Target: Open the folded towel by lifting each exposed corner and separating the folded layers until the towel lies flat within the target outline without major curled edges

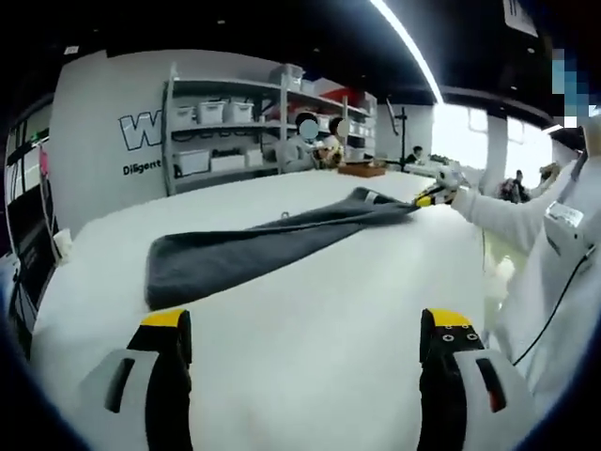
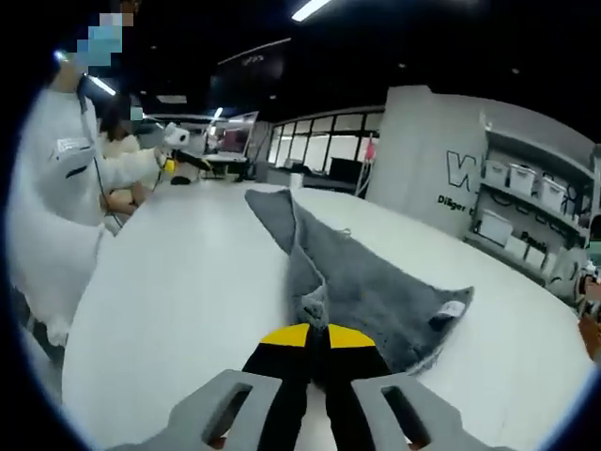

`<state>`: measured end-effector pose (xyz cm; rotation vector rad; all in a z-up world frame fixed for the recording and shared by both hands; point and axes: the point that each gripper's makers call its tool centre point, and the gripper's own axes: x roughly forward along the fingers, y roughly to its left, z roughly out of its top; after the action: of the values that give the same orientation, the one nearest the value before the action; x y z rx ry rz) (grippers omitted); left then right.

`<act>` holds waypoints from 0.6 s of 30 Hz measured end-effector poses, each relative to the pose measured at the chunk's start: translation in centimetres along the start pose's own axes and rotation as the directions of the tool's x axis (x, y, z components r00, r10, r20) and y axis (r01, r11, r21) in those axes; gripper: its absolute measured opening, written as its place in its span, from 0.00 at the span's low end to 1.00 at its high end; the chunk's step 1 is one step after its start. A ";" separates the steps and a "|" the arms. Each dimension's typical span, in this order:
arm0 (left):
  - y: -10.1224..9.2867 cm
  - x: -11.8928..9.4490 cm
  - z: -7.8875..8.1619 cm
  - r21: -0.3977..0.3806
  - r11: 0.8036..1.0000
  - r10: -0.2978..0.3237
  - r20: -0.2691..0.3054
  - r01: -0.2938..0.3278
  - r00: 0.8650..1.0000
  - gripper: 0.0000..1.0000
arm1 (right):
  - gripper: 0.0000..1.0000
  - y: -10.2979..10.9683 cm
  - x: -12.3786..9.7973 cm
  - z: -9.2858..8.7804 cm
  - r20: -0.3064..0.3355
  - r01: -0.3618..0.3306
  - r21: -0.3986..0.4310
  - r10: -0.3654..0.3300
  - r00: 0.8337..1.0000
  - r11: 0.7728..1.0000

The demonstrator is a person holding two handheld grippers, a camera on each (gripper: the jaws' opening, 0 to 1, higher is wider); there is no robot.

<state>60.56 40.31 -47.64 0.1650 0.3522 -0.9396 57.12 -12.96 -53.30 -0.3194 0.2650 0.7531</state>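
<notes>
White surface (image 1: 310, 319) carried the grey towel (image 1: 254, 249), stretched long before the shelves (image 1: 235, 122). Left claw (image 1: 305, 334) hovered with jaws spread wide, holding nothing; right claw (image 2: 315, 334) was clamped onto the towel's near edge.

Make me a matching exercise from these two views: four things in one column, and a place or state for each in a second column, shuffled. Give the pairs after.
Things:
1. towel
2. left gripper
3. right gripper
4. shelving unit

Places or states:
A. jaws apart, above bare white table
B. against the wall beyond the table, holding white bins
C. dark grey, stretched long across the table
D. jaws closed on the towel's edge

Pairs: 1-C, 2-A, 3-D, 4-B
</notes>
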 end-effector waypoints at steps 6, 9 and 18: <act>0.4 1.4 -0.1 0.029 0.999 -0.033 -0.026 0.034 0.999 1.00 | 0.00 0.9 -0.7 -1.5 0.014 0.081 0.047 -0.082 0.997 0.996; 1.5 2.1 0.1 0.040 0.999 -0.036 -0.042 0.038 0.998 1.00 | 0.02 1.2 -1.2 -2.1 -0.017 0.115 0.053 -0.114 0.993 0.992; 8.0 4.0 1.8 0.048 0.999 -0.009 -0.068 0.012 0.998 1.00 | 0.29 -0.7 -6.3 -0.2 0.011 0.280 0.171 -0.286 0.958 0.945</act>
<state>69.62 41.42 -47.59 0.2402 0.3930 -0.9551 53.18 -17.39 -51.21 -0.1778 0.2403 0.4481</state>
